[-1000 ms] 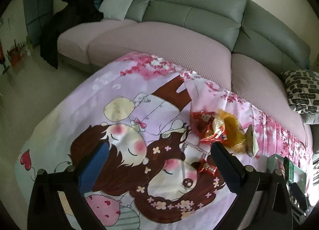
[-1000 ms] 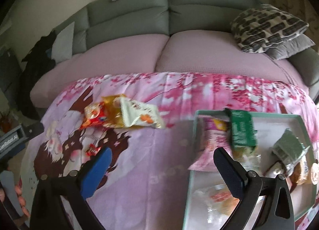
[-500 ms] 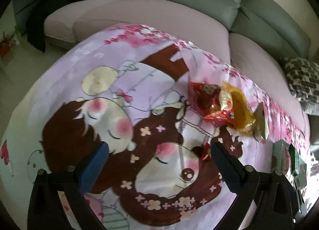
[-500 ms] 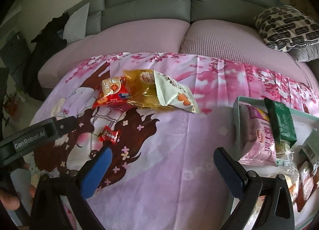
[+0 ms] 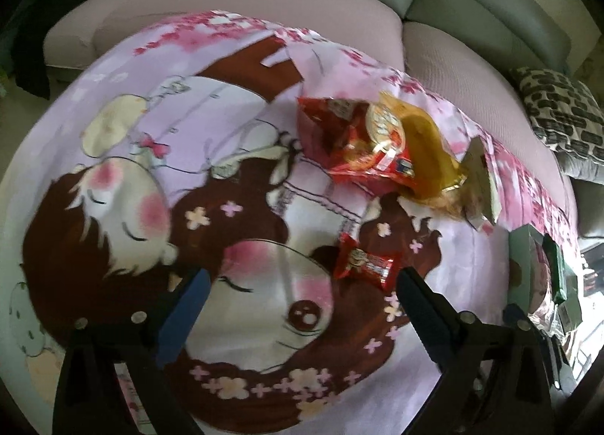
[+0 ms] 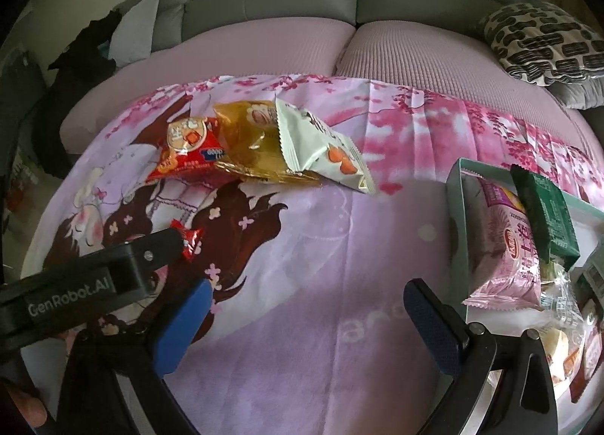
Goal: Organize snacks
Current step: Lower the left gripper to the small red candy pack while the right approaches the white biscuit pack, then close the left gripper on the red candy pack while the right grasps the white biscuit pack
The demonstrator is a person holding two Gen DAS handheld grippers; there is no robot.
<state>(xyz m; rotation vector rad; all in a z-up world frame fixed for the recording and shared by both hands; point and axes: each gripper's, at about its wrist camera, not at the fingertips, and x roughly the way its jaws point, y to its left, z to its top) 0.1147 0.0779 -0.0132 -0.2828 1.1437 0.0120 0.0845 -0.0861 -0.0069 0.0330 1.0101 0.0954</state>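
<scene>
A small red candy point(image 5: 365, 264) lies on the cartoon-print cloth just ahead of my open left gripper point(image 5: 302, 284), close to its right finger. Beyond it sit a red snack bag point(image 5: 355, 144), a yellow packet point(image 5: 426, 155) and a white packet point(image 5: 481, 178) in a row. In the right wrist view the same candy point(image 6: 190, 240) pokes out beside the left gripper's body point(image 6: 90, 284); the red bag point(image 6: 188, 150), yellow packet point(image 6: 256, 144) and white packet point(image 6: 321, 148) lie farther off. My right gripper point(image 6: 305, 303) is open over bare cloth. A pale green tray point(image 6: 456, 185) at right holds several snacks.
A grey and pink sofa point(image 6: 271, 31) wraps around the far side of the cloth-covered table. A patterned cushion point(image 6: 540, 42) rests at right, dark clothing point(image 6: 83, 53) at left. A person's fingers point(image 6: 22, 408) show at the lower left.
Both grippers have moved forward and down toward the cloth. The small red candy and the packet row now look larger and nearer; the left gripper's body has come further into the right wrist view.
</scene>
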